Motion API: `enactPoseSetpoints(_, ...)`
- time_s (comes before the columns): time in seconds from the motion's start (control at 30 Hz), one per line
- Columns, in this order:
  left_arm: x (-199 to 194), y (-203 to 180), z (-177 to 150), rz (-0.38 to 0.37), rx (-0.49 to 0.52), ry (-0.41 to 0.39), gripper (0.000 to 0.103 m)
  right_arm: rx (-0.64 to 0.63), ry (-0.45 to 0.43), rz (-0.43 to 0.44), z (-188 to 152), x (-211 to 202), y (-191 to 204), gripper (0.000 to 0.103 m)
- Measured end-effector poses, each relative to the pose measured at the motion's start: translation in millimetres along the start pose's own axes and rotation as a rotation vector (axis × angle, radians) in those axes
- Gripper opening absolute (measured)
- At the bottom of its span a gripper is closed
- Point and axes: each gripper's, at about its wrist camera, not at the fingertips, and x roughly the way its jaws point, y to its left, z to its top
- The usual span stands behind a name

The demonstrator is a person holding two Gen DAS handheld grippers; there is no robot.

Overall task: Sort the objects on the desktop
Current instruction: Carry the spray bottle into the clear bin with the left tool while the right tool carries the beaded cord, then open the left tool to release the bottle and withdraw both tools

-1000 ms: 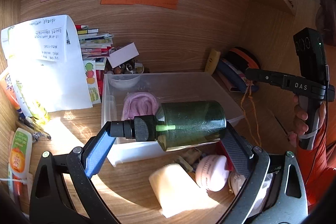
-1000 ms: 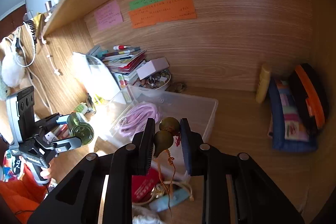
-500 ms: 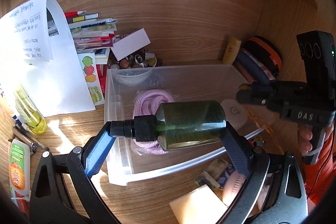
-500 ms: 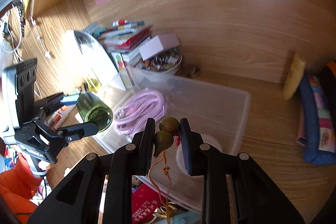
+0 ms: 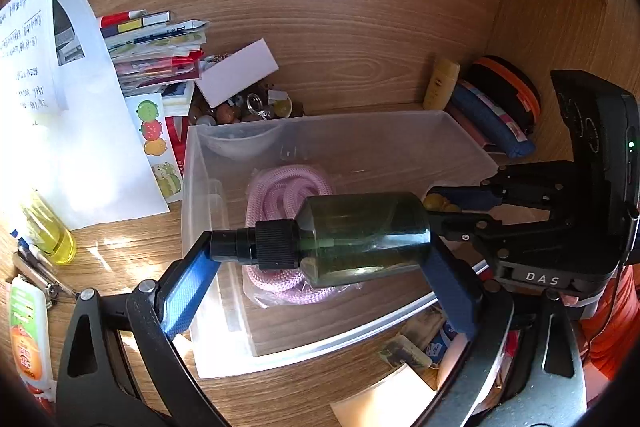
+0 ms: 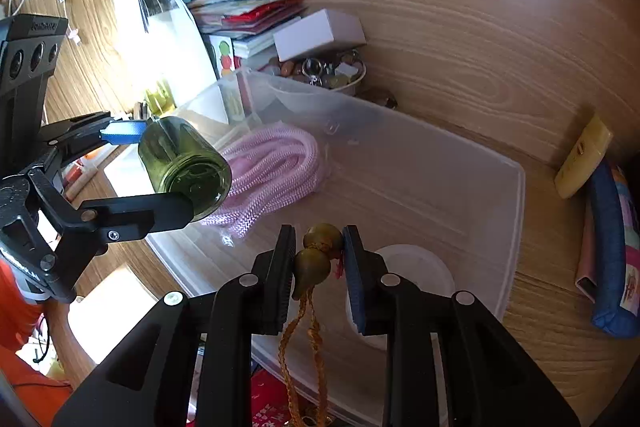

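Note:
My left gripper (image 5: pixel 320 247) is shut on a dark green bottle (image 5: pixel 360 239) with a black cap, held sideways above the clear plastic bin (image 5: pixel 460 131). In the right wrist view the same bottle (image 6: pixel 184 167) hangs over the bin's left part. My right gripper (image 6: pixel 318 255) is shut on a small brown gourd charm (image 6: pixel 316 259) with an orange cord dangling below it, over the bin (image 6: pixel 516 211). Inside the bin lie a coiled pink rope (image 6: pixel 276 171) and a white round lid (image 6: pixel 416 267).
A bowl of beads and rings (image 5: pixel 244 107), a white box (image 5: pixel 236 73), stacked books (image 5: pixel 156 47) and white paper (image 5: pixel 60 131) stand behind and left of the bin. A yellow tube (image 6: pixel 584 157) and a blue pouch (image 6: pixel 612 247) lie to the right. Loose items lie in front.
Both grippers moved forward and down over the bin. The bottle now hangs above the pink rope, and the gourd charm sits lower over the white lid.

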Motion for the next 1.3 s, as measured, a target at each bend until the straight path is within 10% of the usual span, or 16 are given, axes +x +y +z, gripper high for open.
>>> enactPoseSetpoints(0.4,2,-4,-3,0.011,0.03,-0.008,0.099,0.006,0.001,-0.012,2,7,-2,0.022)
enactPoseSetpoints(1.03,-9,-16,-6,0.008,0.058,-0.023,0.1,-0.085,-0.048,-0.126,1,-19,13,0.075)
enactPoseSetpoints(1.3,-20,-26,-10,0.037,0.079,-0.04,0.101,-0.108,-0.083,-0.178,-11,-45,17,0.077)
